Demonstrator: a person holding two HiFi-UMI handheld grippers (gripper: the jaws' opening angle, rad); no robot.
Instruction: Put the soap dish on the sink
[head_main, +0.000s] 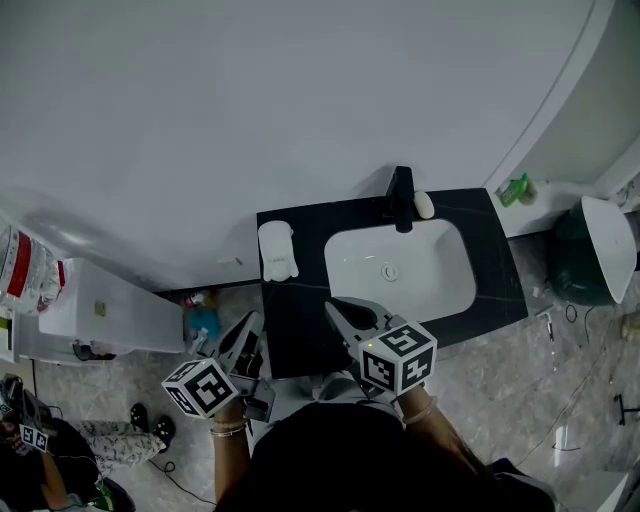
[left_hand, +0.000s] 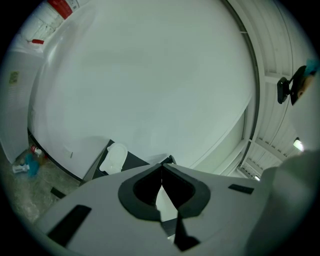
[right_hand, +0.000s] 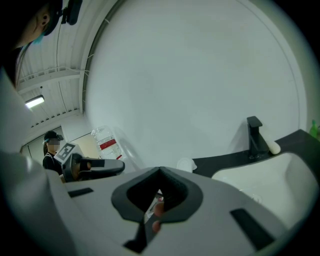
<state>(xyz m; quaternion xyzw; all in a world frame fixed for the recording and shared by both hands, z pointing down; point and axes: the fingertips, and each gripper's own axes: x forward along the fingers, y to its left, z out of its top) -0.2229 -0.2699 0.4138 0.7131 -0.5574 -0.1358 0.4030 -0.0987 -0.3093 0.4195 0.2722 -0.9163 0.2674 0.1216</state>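
Observation:
The white soap dish lies on the left part of the black countertop, beside the white sink basin. A black faucet stands behind the basin, with a white soap bar next to it. My left gripper hovers at the counter's front left corner, shut and empty. My right gripper is over the counter's front edge near the basin, also shut and empty. The left gripper view shows the soap dish ahead and to the left of the closed left gripper. The right gripper view has the dish just beyond the right gripper.
A green bottle sits on a white ledge right of the counter, with a white-lidded dark bin beside it. A white cabinet and a blue bottle on the floor are at the left. Another person is at the lower left.

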